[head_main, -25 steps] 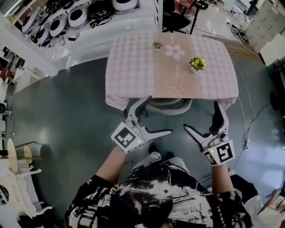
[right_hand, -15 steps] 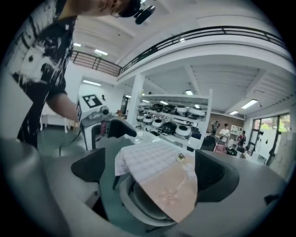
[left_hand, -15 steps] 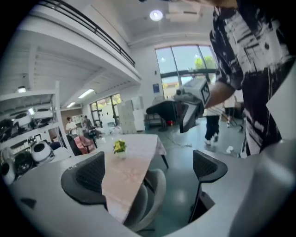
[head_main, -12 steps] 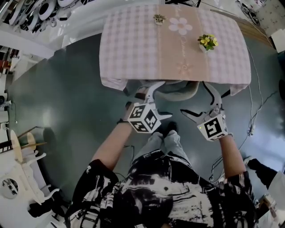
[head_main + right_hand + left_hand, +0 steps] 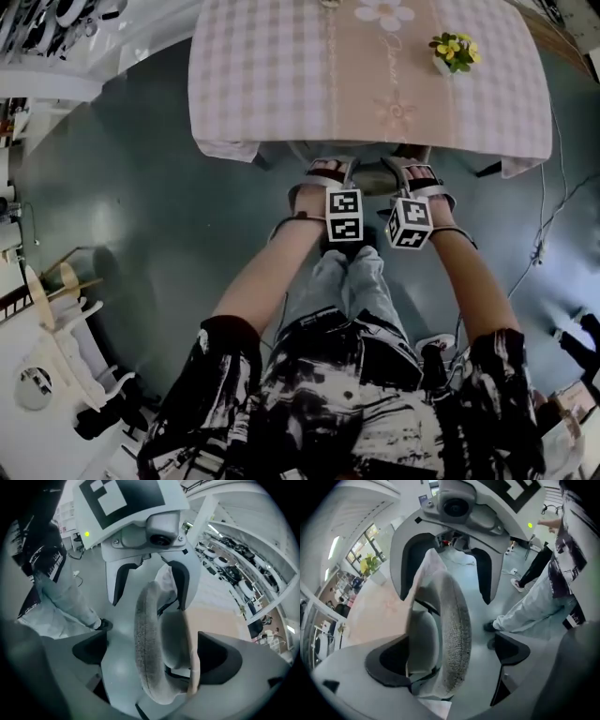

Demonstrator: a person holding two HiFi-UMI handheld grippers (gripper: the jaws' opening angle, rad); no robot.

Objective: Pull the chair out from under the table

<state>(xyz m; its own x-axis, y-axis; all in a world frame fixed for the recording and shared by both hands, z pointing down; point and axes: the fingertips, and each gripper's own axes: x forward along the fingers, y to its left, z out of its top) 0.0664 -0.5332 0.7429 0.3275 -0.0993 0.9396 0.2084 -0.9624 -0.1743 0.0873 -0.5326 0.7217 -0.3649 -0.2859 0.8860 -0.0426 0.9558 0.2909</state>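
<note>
The chair's grey fabric backrest (image 5: pixel 367 161) shows just under the near edge of the table's pink checked cloth (image 5: pixel 281 75). My left gripper (image 5: pixel 323 174) and right gripper (image 5: pixel 418 176) sit side by side over the top of that backrest. In the left gripper view the backrest (image 5: pixel 451 634) runs between the wide-apart jaws of the left gripper (image 5: pixel 445 660), with a gap on each side. The right gripper (image 5: pixel 154 656) straddles the backrest (image 5: pixel 149 648) the same way. Both are open. The chair's seat stays mostly hidden beneath the cloth.
A small pot of yellow flowers (image 5: pixel 452 52) stands on the table's far right. My own legs and shoes (image 5: pixel 361 272) are right behind the chair. A cable (image 5: pixel 544 234) trails on the grey floor at the right; white furniture (image 5: pixel 47 356) stands at the left.
Both grippers moved forward from in front of the person's body to the chair and now straddle its backrest. The head has moved closer to the table.
</note>
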